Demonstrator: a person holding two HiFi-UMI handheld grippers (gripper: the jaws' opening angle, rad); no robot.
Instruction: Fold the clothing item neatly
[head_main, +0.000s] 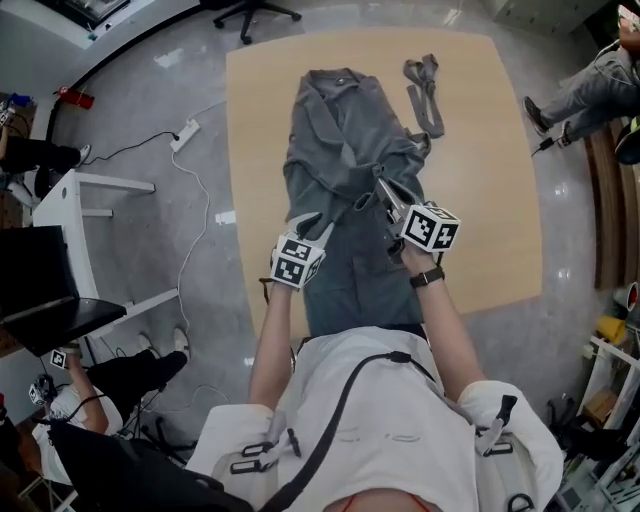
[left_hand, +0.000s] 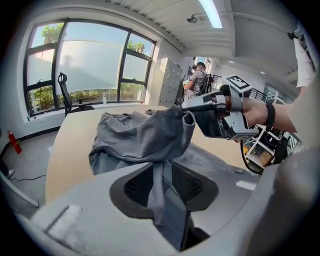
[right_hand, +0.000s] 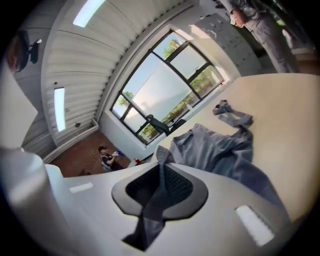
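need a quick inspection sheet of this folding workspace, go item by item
surface: light wooden table, bare apart from the cloth items
job's things: grey garment lies lengthwise down the table, rumpled in the middle, part lifted by the grippers
clutter: grey cloth strip on the table beside the garment's far end
grippers: left gripper shut on a fold of the garment; right gripper shut on another fold
cables: white power strip with its cord on the floor, left of the table
surroundings: office chair beyond the table, white desk at left, seated person at right
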